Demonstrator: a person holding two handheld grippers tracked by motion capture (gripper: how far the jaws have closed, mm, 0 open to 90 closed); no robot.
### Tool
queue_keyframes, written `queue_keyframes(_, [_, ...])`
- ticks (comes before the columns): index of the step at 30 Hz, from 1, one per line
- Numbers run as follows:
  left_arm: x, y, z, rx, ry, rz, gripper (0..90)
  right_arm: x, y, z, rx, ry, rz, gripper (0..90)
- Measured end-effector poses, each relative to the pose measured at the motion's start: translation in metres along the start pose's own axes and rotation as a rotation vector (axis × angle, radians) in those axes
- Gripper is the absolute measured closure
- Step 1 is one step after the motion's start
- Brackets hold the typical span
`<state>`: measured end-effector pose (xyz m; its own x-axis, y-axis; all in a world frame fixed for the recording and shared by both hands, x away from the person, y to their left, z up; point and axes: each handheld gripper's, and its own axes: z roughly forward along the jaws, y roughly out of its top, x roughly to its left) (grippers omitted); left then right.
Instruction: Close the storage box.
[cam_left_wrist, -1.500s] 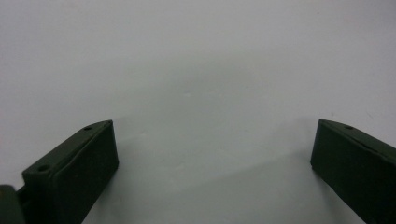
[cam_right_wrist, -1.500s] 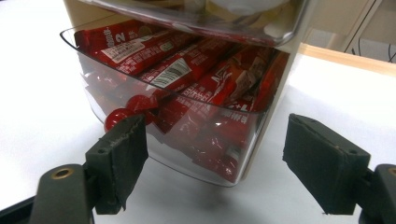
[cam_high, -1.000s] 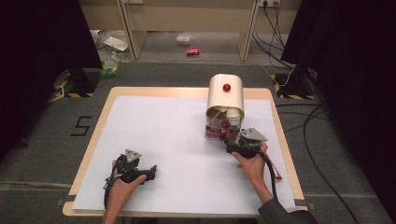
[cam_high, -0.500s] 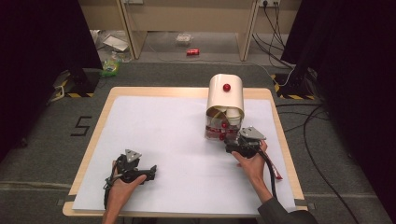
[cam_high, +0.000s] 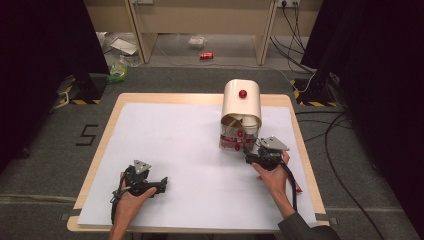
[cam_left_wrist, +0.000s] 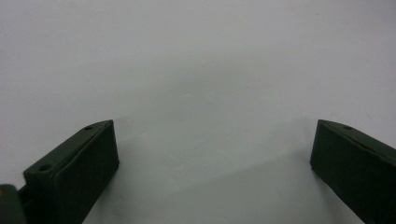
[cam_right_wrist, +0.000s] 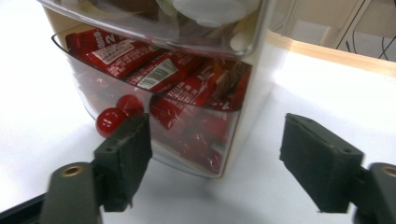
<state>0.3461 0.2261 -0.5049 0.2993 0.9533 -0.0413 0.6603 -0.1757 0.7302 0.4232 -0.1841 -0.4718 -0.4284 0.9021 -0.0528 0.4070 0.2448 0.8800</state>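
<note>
A cream snack box (cam_high: 242, 102) with a red knob (cam_high: 243, 93) on its top stands at the table's right middle. Its clear lower drawer (cam_right_wrist: 196, 140) holds red candy bars (cam_right_wrist: 154, 70) and has a red ball knob (cam_right_wrist: 109, 121) on its front. My right gripper (cam_high: 250, 154) points at this drawer from the near side. Its jaws have just been closing; they still stand wide, with the drawer's front corner between them and untouched (cam_right_wrist: 217, 135). My left gripper (cam_high: 162, 183) rests open on the white mat (cam_left_wrist: 196, 56) at the front left, nothing between its jaws (cam_left_wrist: 215, 140).
The white mat (cam_high: 175, 145) covers a wooden table (cam_high: 295, 125). Cables (cam_high: 345, 150) trail on the grey floor to the right. A red can (cam_high: 206, 55) and litter lie on the floor behind the table.
</note>
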Motion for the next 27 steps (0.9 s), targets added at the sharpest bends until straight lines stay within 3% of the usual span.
queue_keyframes(27, [0.0, 0.0, 0.0, -0.002, 0.0, -0.003, 0.8, -0.024, 0.001, -0.038, -0.012, 0.037, 0.054, 22.7])
